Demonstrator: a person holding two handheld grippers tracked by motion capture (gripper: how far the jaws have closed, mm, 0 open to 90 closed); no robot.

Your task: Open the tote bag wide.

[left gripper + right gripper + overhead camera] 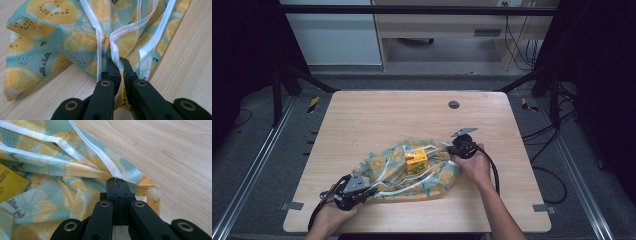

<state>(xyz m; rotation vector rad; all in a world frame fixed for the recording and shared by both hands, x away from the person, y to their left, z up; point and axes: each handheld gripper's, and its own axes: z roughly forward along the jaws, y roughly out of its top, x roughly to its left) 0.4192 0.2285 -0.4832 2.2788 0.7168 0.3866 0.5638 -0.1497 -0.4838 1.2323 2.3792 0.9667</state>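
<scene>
A teal bag [412, 172] printed with orange slices lies crumpled on the wooden table [377, 115], its mouth edged with clear zip strips. A yellow box [416, 161] sits in the bag's open mouth. My left gripper [371, 190] is at the bag's near left corner, shut on the bag [50, 50] at a white zip strip [115, 53]. My right gripper [451, 149] is at the far right corner, shut on the bag [75, 192] where its zip edges [105, 163] meet. A corner of the yellow box [10, 185] shows to the left of the right jaws.
A round dark cable port [454, 104] is set in the table near its far edge. Black frame posts stand at both far corners, and cables lie on the floor to the right.
</scene>
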